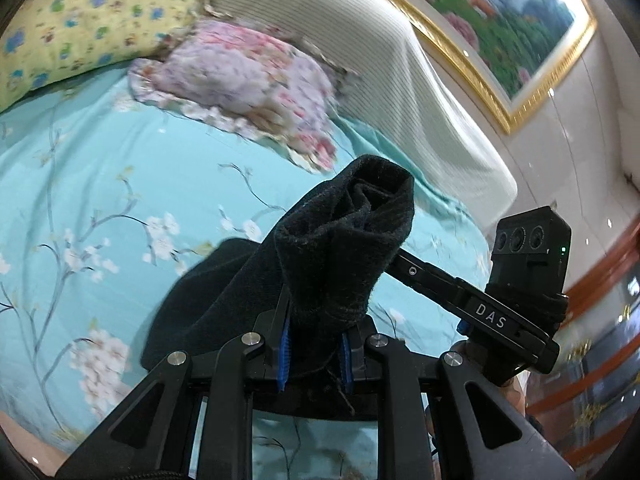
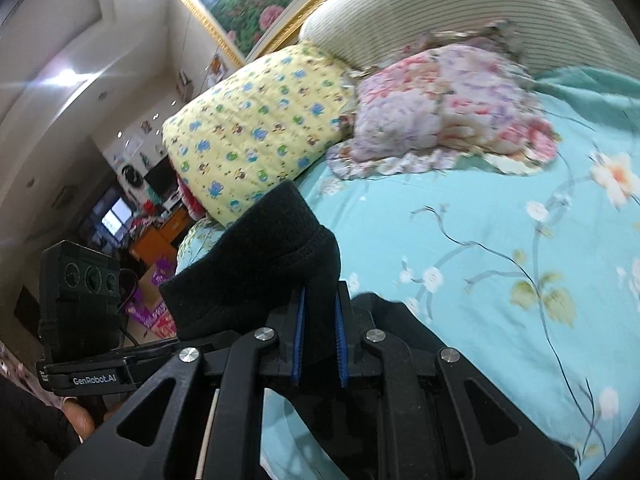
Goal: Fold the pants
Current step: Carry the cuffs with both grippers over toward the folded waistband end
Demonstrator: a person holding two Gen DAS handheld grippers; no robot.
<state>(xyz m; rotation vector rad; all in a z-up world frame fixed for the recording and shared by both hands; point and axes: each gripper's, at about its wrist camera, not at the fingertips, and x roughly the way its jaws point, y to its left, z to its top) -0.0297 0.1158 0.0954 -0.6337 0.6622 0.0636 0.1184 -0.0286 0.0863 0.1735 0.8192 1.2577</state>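
Both my left gripper (image 1: 314,354) and right gripper (image 2: 320,338) clamp black pants (image 1: 344,240). Beneath lies a turquoise floral bed (image 1: 80,200) with pillows (image 2: 256,128).

The views show 2 grippers, left gripper (image 1: 314,354) and right gripper (image 2: 320,338), 1 pair of black pants (image 1: 344,240), 2 pillows, yellow pillow (image 2: 256,132) and floral pillow (image 2: 440,108), 1 bedsheet (image 1: 100,200), and 1 framed painting (image 1: 516,20).

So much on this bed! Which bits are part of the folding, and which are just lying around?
Part of the job:
- black pants
- left hand-held gripper, clamped on the pants
- right hand-held gripper, clamped on the pants

Just lying about:
- yellow pillow
- pink floral pillow
- teal bedsheet
- framed painting
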